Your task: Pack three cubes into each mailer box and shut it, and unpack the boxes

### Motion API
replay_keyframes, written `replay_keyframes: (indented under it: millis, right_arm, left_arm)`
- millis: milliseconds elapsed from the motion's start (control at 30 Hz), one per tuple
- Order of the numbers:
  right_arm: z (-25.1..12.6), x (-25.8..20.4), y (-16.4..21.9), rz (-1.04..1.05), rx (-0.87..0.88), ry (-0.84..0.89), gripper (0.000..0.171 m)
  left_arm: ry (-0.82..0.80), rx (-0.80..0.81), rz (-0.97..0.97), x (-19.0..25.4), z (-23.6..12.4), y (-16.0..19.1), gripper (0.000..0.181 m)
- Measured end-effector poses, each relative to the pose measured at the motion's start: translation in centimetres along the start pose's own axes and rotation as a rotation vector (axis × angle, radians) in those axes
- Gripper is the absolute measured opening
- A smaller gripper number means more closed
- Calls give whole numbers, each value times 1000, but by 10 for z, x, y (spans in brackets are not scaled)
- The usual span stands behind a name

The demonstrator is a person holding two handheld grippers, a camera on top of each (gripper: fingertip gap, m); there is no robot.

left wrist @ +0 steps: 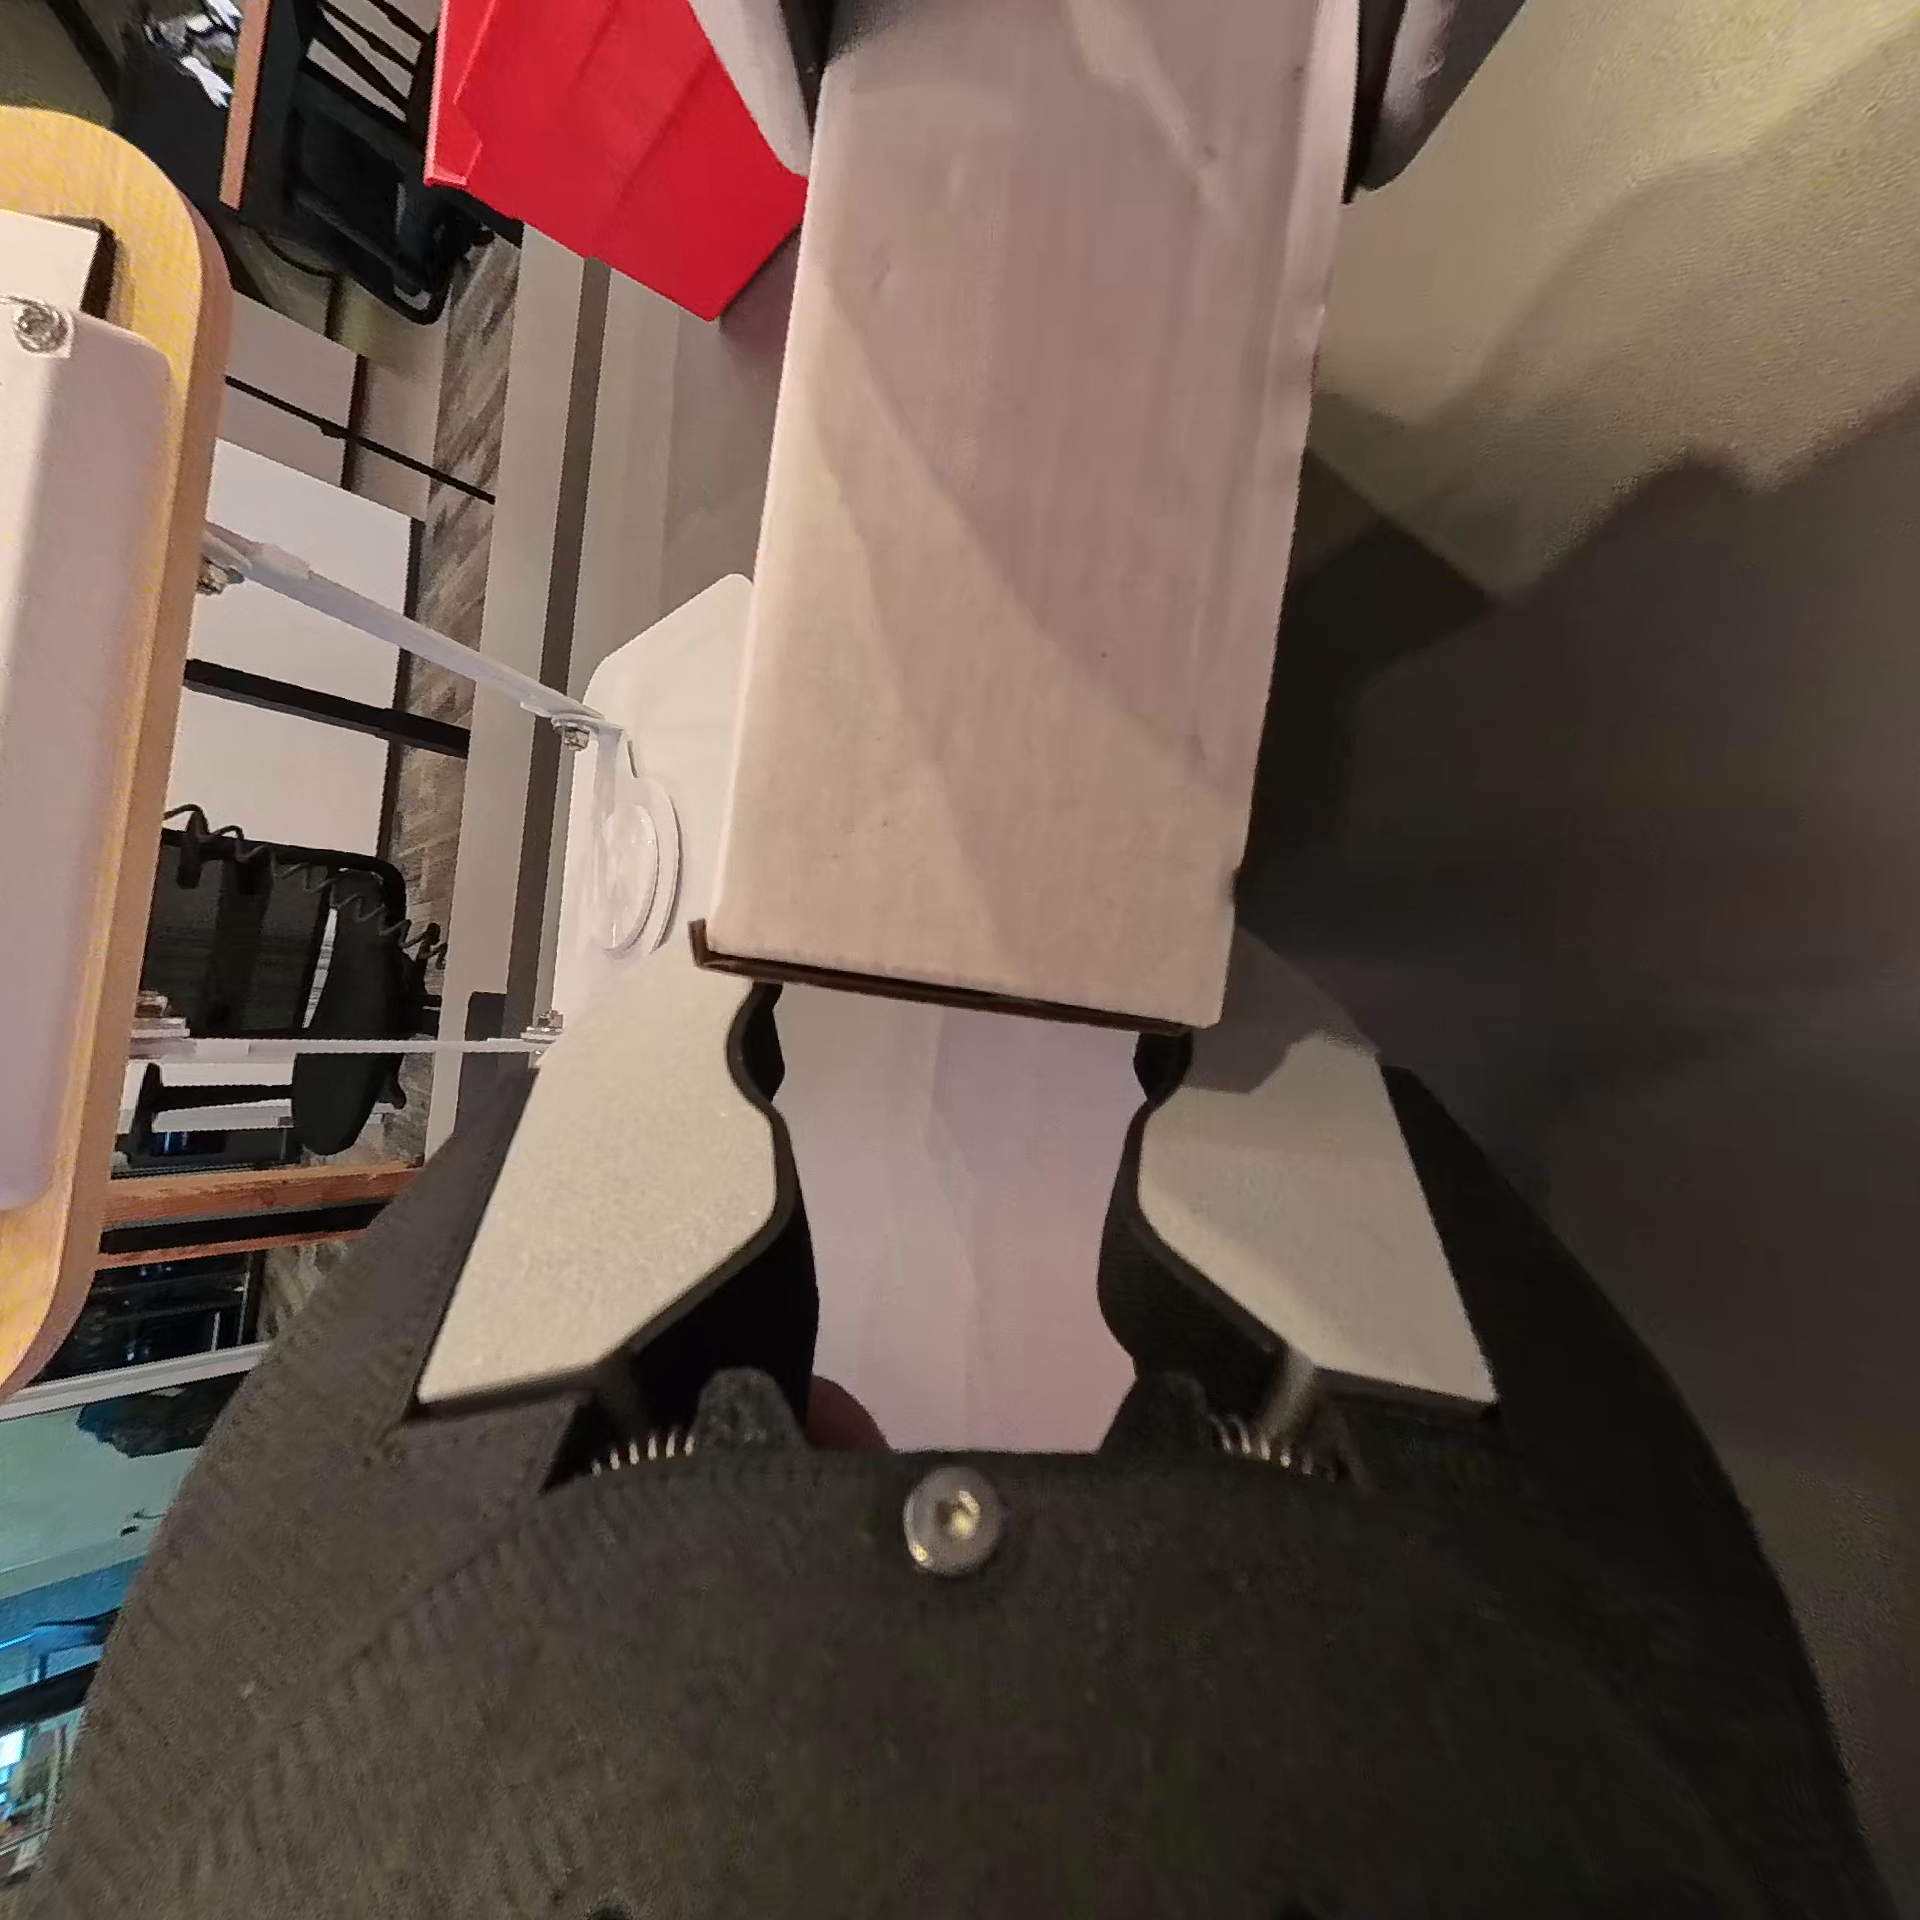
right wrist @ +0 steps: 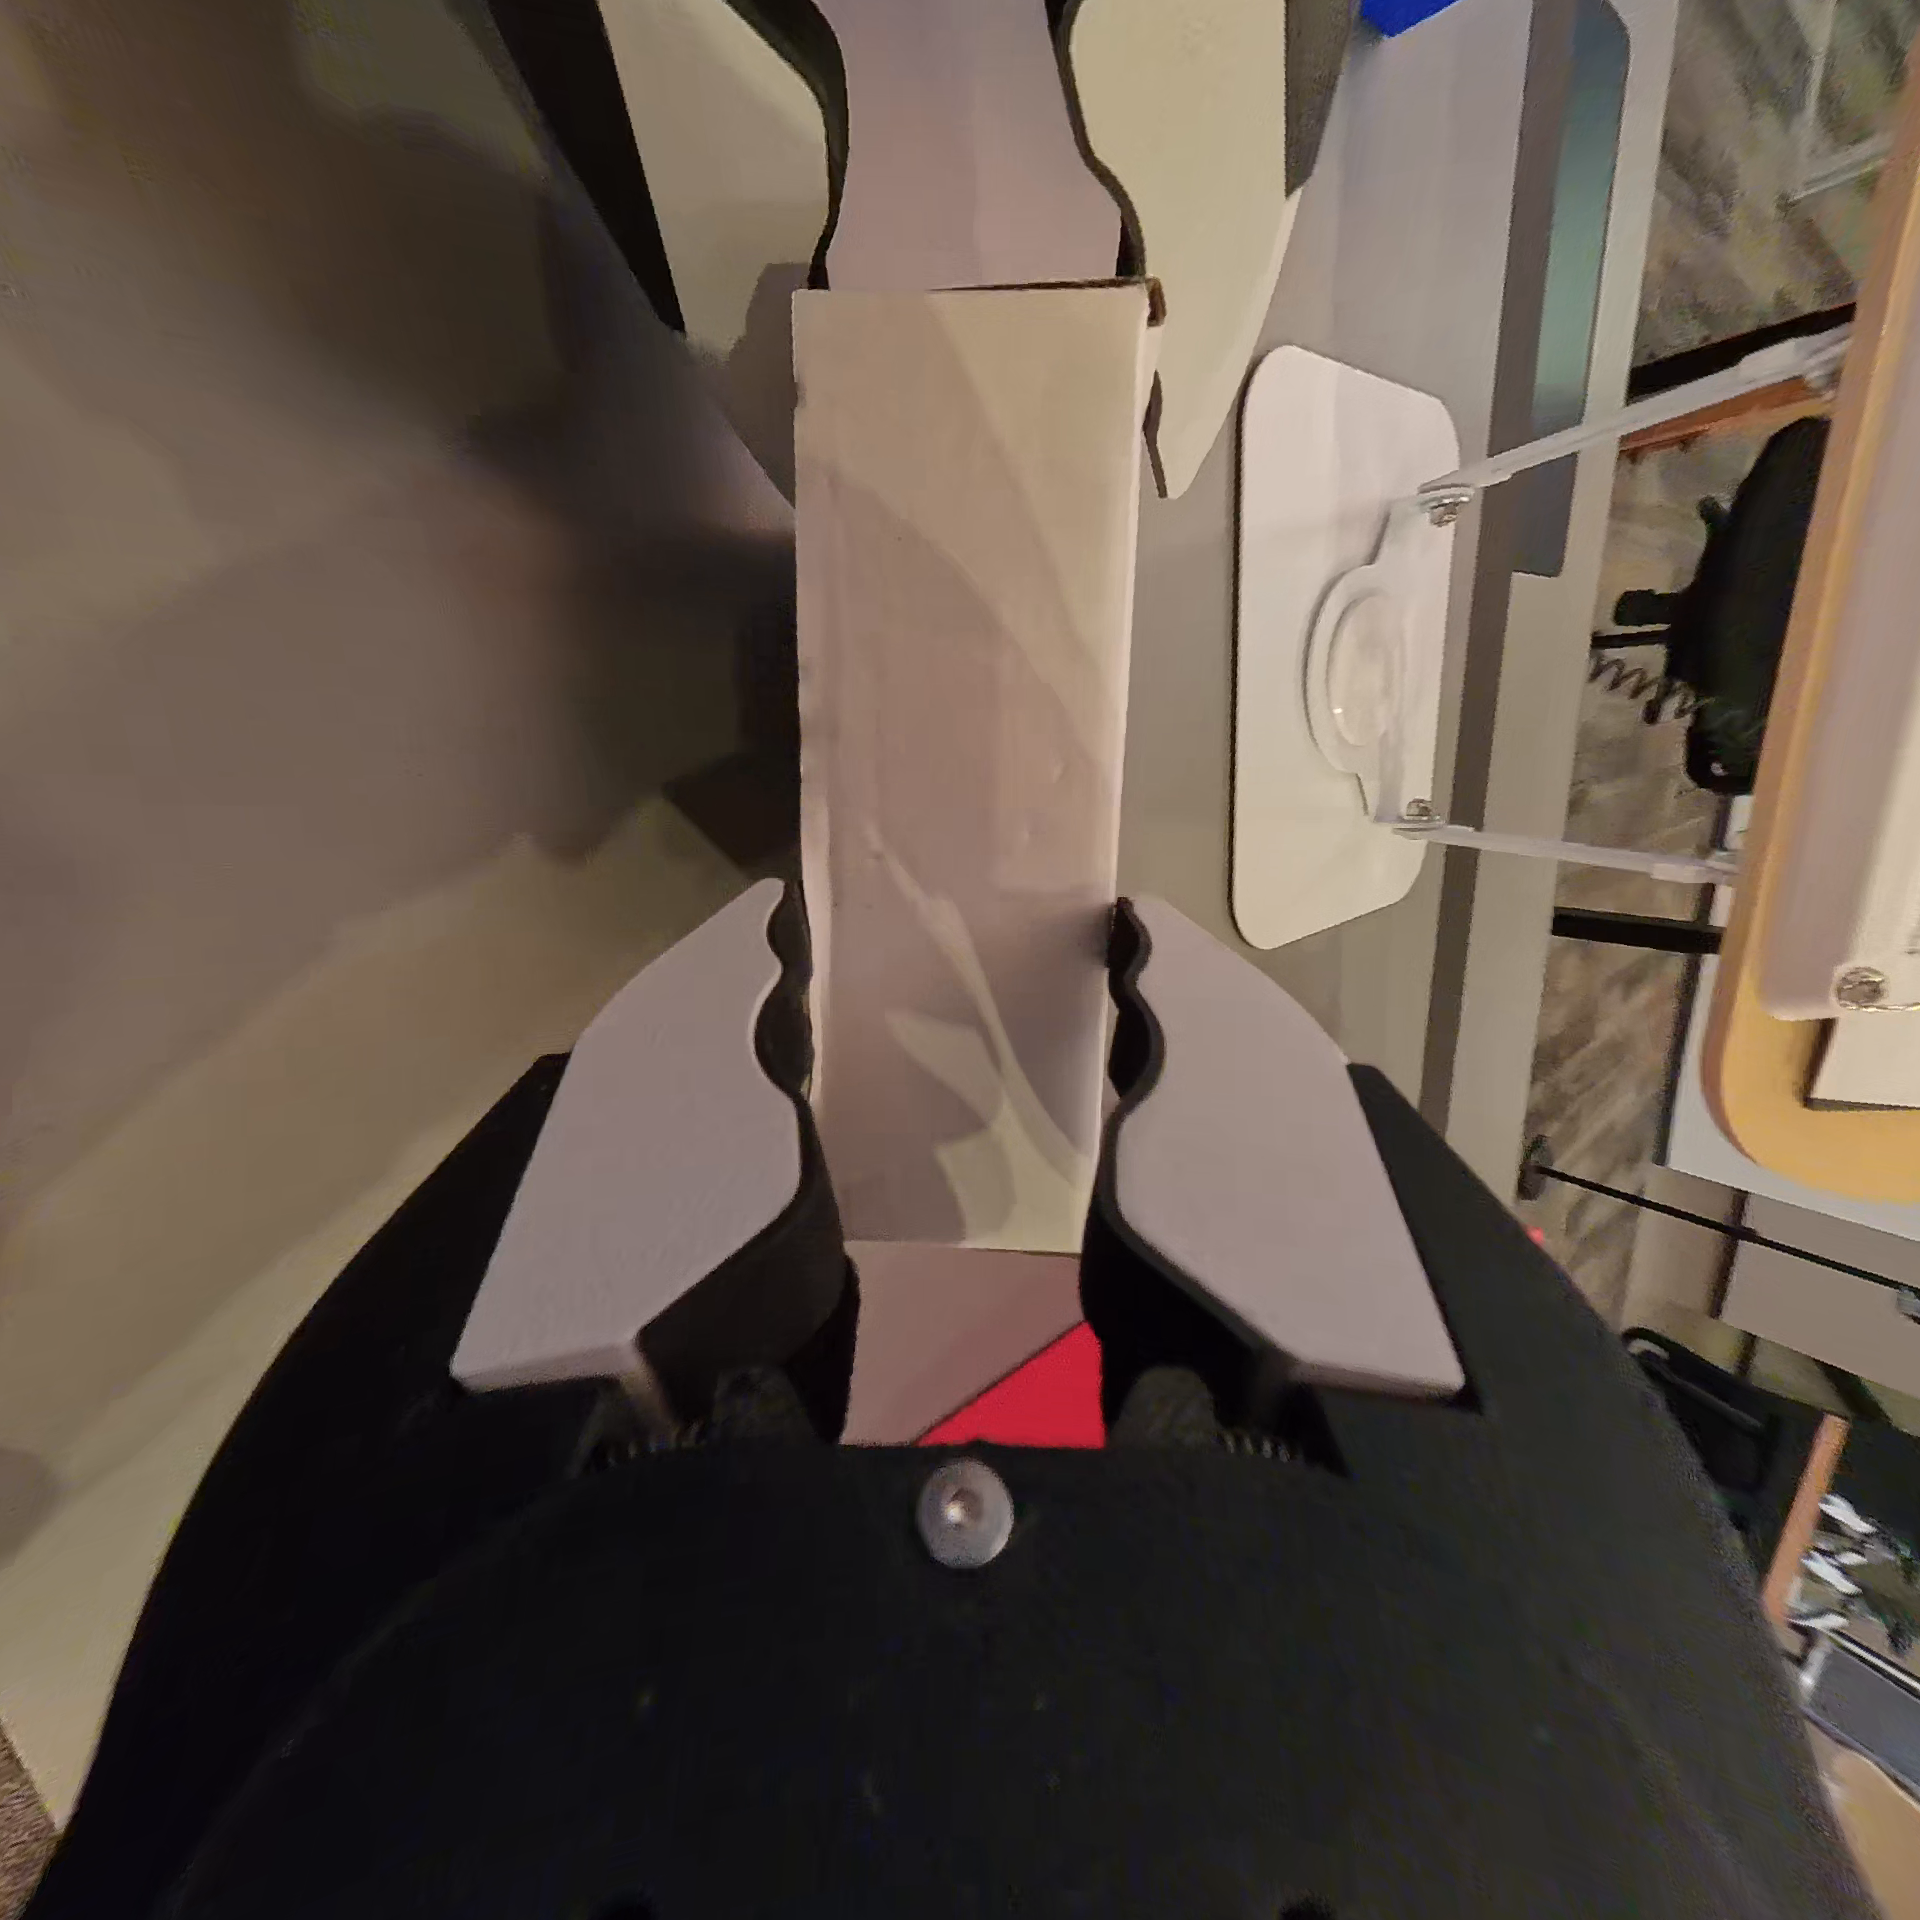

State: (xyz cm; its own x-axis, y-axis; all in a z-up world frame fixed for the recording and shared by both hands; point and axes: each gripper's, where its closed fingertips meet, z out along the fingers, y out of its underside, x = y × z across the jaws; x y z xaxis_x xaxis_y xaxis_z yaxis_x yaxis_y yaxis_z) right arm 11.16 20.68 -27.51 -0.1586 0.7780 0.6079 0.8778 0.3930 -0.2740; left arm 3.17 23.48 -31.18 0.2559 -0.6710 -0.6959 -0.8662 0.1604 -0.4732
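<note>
A white mailer box [left wrist: 1018,520] is held off the table between both grippers, one at each end; I see its long narrow side. My left gripper [left wrist: 951,1039] is shut on a white panel [left wrist: 956,1226] at the box's near end. In the right wrist view the box [right wrist: 961,675] runs away from me and my right gripper [right wrist: 961,935] is shut across it. The left gripper [right wrist: 966,208] shows at the far end, clamped on the same box. Both views are rolled sideways. No cubes are visible; the box's inside is hidden.
A red box [left wrist: 623,135] lies beyond the white one and shows between my right fingers [right wrist: 1023,1403]. A white pad with a clear stand [right wrist: 1340,644] sits on the grey table [right wrist: 312,520]. A wooden board [left wrist: 104,727] stands past the table edge. The left gripper's tips are roughly 10 centimetres from the right gripper's.
</note>
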Motion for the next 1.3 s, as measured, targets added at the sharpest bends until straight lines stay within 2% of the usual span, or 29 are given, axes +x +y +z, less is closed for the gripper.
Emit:
replay_keyframes:
  millis: [200,333,567,733,900,1100,1233,1300]
  right_arm:
    - [0,0,-1,15,5,1,54]
    - [0,-1,0,0,10,-2,53]
    - [0,-2,2,-19,27,0,53]
    - [-1,-2,2,-22,35,-3,53]
    - [-1,-4,2,-38,31,-4,52]
    - [-2,-8,3,-62,27,21,52]
    - [-2,-12,4,-80,25,44,52]
    - [-2,-14,4,-93,24,53,52]
  left_arm:
    - [17,-5,-2,1,-1,0,67]
    - [89,-9,7,5,-5,0,69]
    - [277,-58,-187,8,-19,10,64]
    - [331,-65,-277,-7,-36,5,60]
    - [309,53,-490,-35,-48,-9,55]
    - [291,98,-682,-45,-33,-17,55]
    - [305,52,-670,-32,-19,-17,54]
    - [343,48,-696,-26,-16,-19,44]
